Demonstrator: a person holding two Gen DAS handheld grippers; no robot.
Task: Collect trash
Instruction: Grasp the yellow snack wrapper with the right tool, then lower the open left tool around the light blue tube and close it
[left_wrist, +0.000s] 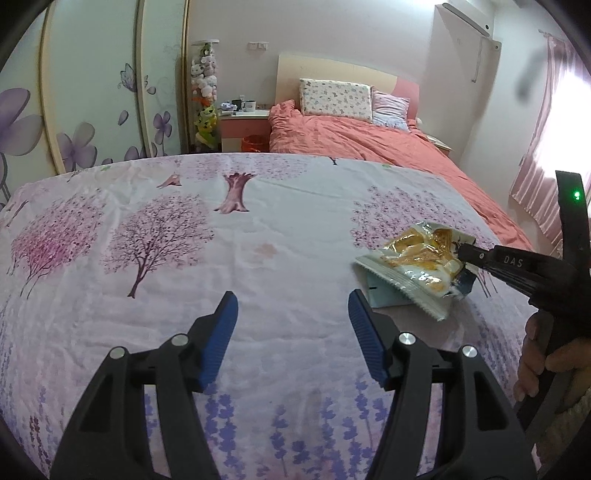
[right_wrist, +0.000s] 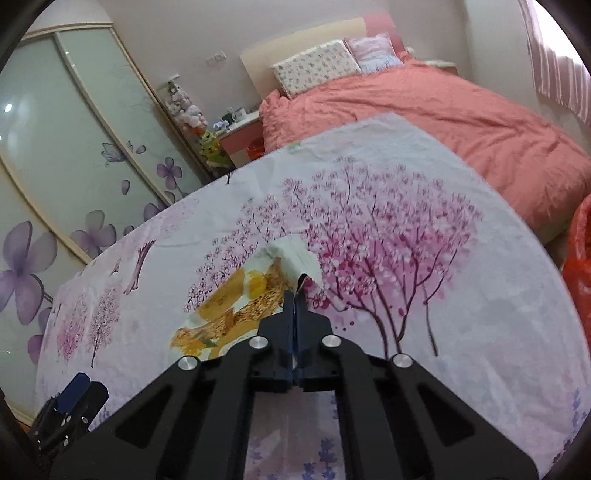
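Your right gripper (right_wrist: 295, 295) was pressed together on the near edge of the crinkled white-and-yellow foil snack wrapper (left_wrist: 413, 266), which lay on the white tablecloth printed with pink blossom trees (left_wrist: 184, 258) — toward the side of the cloth nearest the salmon-pink bed (left_wrist: 369, 147). The pinch took only a thin corner of foil, right at the fingertips. Under the wrapper, touching it, sat a pale blue-green flat carton or card (left_wrist: 384, 295); I couldn't tell whether any of it was caught in the pinch.

Your left gripper (left_wrist: 293, 314) was spread wide with nothing between its blue ribbed pads (left_wrist: 364, 332), hovering over bare cloth just beside the wrapper, on the side away from the bed.

Risks from here:
- Slick foil held by a corner could slide out when you lifted — a shallow bite was the cause.
- The wrapper looked torn open; tipping it might have spilled crumbs, if any were left inside. Not visible.
- The cloth was loose and wrinkled; fingertips low on it could have snagged fabric and dragged it with the wrapper.
- The carton underneath could have been lifted partway and dropped, or left behind as missed trash.
- An orange-red plastic bag (right_wrist: 580, 266) showed past the cloth edge on the bed side — likely the bin, though that's a guess; a long carry on a weak pinch added drop risk.
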